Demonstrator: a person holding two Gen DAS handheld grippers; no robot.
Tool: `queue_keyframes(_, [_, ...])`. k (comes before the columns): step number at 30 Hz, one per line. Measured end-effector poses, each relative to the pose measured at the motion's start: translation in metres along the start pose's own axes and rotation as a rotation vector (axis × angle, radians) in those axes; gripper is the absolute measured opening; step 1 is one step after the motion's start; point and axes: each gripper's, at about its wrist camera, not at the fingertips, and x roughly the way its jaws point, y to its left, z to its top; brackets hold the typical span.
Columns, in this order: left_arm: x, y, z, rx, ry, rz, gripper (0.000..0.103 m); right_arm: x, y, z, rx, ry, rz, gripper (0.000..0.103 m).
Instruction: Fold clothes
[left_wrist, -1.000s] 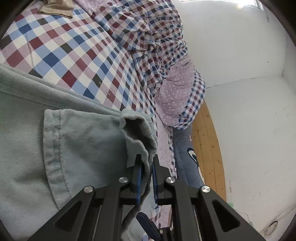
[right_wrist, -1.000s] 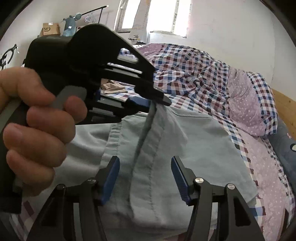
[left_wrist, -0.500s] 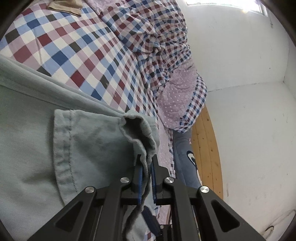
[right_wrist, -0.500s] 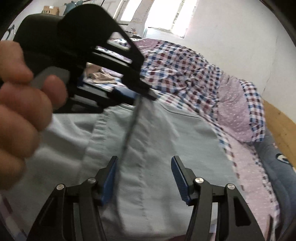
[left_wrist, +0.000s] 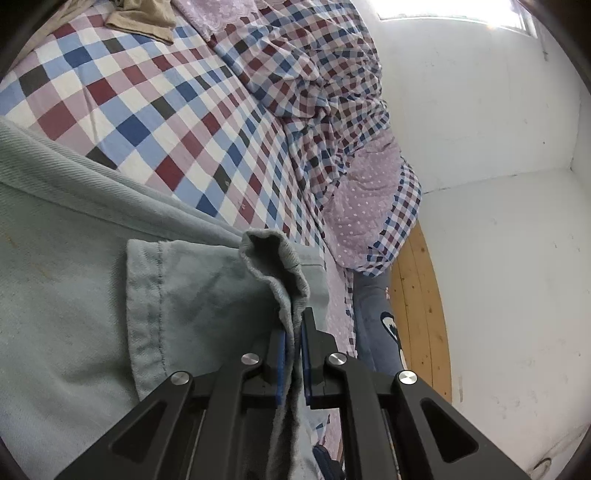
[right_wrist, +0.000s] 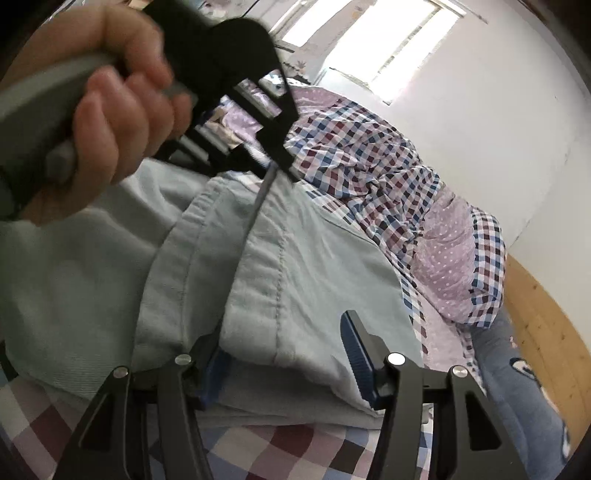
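One pale green-blue garment (left_wrist: 74, 295) is spread on the bed, filling the left half of the left wrist view, its stitched hem running down beside a bunched fold of cloth. The left tool (left_wrist: 293, 332) has its two blue-padded fingers pressed close together with that fold pinched between them, the cloth rising in a ruffled ridge above the tips and hanging down below. Beyond it lies one checked sheet (left_wrist: 147, 110) in red, blue, lilac and white, and at the top left edge one tan piece of clothing (left_wrist: 144, 18) sits crumpled. Further right, one rumpled checked quilt (left_wrist: 325, 92) with a lilac dotted lining is heaped against the white wall (left_wrist: 498, 258), then one blue pillow (left_wrist: 376, 332) with a cartoon print and a wooden headboard (left_wrist: 421, 314). No writing can be read anywhere.

Over to the right wrist view: one hand (right_wrist: 110, 118) at the upper left grips the handle of the left tool, whose black frame comes out blurred, lifting a strip of the garment up off the bed. The garment's folded layers lie below, with two stitched seams in sight. The right tool (right_wrist: 284, 347) has its two fingers spread wide, gripping nothing, one to each side of the folded edge; the left finger (right_wrist: 210, 365) is partly behind the cloth, the right finger (right_wrist: 356, 343) stands clear over it
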Motion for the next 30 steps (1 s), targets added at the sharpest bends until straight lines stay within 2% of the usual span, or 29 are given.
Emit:
queue_keyframes(4, [0.001, 0.003, 0.001, 0.011, -0.004, 0.033, 0.006, -0.007, -0.003, 0.001, -0.007, -0.041, 0.004, 0.042])
queue_keyframes(5, [0.001, 0.004, 0.001, 0.012, -0.005, 0.041, 0.006, -0.008, -0.003, 0.001, -0.006, -0.044, 0.015, 0.033])
queue_keyframes(6, [0.001, 0.005, 0.001, 0.015, -0.006, 0.053, 0.006, -0.010, -0.002, 0.001, -0.006, -0.047, 0.031, 0.029])
queue_keyframes(8, [0.004, 0.008, 0.003, 0.015, -0.006, 0.089, 0.009, -0.013, -0.001, 0.001, -0.008, -0.056, 0.061, 0.027])
queue_keyframes(10, [0.009, 0.016, 0.004, -0.001, 0.001, 0.125, 0.030, -0.016, 0.000, 0.002, -0.007, -0.064, 0.086, 0.027])
queue_keyframes(11, [0.012, 0.019, 0.005, -0.008, 0.003, 0.135, 0.046, -0.017, 0.000, 0.002, -0.004, -0.070, 0.093, 0.026])
queue_keyframes(12, [0.013, 0.022, 0.005, -0.014, 0.000, 0.124, 0.047, -0.019, -0.001, 0.002, 0.000, -0.076, 0.099, 0.026])
queue_keyframes(14, [0.013, 0.024, 0.005, -0.008, -0.018, 0.111, 0.046, -0.021, -0.001, 0.002, 0.007, -0.084, 0.105, 0.026])
queue_keyframes(16, [0.012, 0.023, 0.005, 0.011, -0.037, 0.111, 0.039, -0.023, -0.003, 0.002, 0.013, -0.089, 0.109, 0.026])
queue_keyframes(17, [0.011, 0.022, 0.006, 0.026, -0.039, 0.123, 0.008, -0.025, -0.003, 0.002, 0.015, -0.094, 0.109, 0.026])
queue_keyframes(18, [0.010, 0.020, 0.007, 0.041, -0.040, 0.136, 0.005, -0.027, -0.004, 0.003, 0.016, -0.103, 0.108, 0.025])
queue_keyframes(20, [0.002, 0.006, 0.007, 0.079, -0.066, 0.144, 0.005, -0.031, -0.006, 0.005, 0.018, -0.121, 0.102, 0.025])
queue_keyframes(22, [-0.010, -0.018, 0.005, 0.166, -0.121, 0.126, 0.005, -0.035, -0.006, 0.008, 0.023, -0.136, 0.101, 0.025])
queue_keyframes(24, [-0.013, -0.027, 0.006, 0.214, -0.134, 0.135, 0.005, -0.039, -0.006, 0.011, 0.028, -0.148, 0.103, 0.025])
queue_keyframes(25, [-0.010, -0.023, 0.008, 0.208, -0.127, 0.155, 0.005, -0.037, -0.004, 0.012, 0.028, -0.136, 0.117, 0.026])
queue_keyframes(28, [0.013, 0.018, 0.013, 0.122, -0.041, 0.288, 0.005, -0.009, 0.016, 0.005, -0.011, 0.015, 0.219, 0.026])
queue_keyframes(30, [0.016, 0.035, 0.013, 0.058, -0.046, 0.271, 0.008, -0.004, 0.025, 0.001, -0.030, 0.032, 0.219, 0.028])
